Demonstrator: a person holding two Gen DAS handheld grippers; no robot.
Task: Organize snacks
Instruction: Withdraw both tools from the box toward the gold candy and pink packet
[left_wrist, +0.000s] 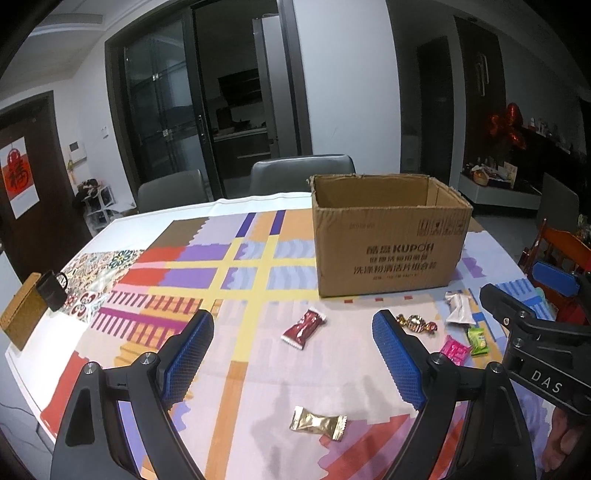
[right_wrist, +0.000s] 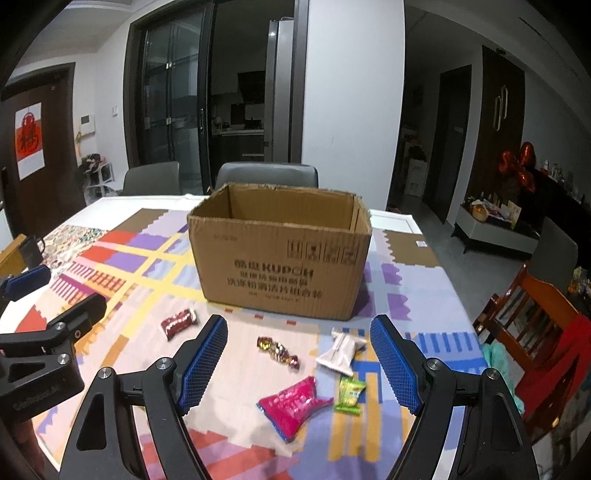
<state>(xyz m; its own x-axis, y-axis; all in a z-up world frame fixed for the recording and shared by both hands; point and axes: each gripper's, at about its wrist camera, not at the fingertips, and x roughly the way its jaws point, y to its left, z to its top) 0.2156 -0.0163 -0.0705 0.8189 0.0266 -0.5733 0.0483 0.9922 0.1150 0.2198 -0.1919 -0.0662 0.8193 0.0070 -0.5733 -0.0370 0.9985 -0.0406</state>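
Pink snack packet (right_wrist: 291, 406) lies between right gripper (right_wrist: 298, 363) fingers.

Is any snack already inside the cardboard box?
No: the right wrist view shows the cardboard box open with only bare inner walls visible, while the pink packet and green packet lie on the tablecloth.

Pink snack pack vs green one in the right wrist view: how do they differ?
The pink snack pack is clearly larger than the green snack pack. The pink one lies slanted and looks puffy and crinkled; the green one lies nearly straight and flatter. The pink pack sits between the fingers of the right gripper; the green pack is nearer its right finger. Both lie loose on the tablecloth, outside the cardboard box, ungripped.
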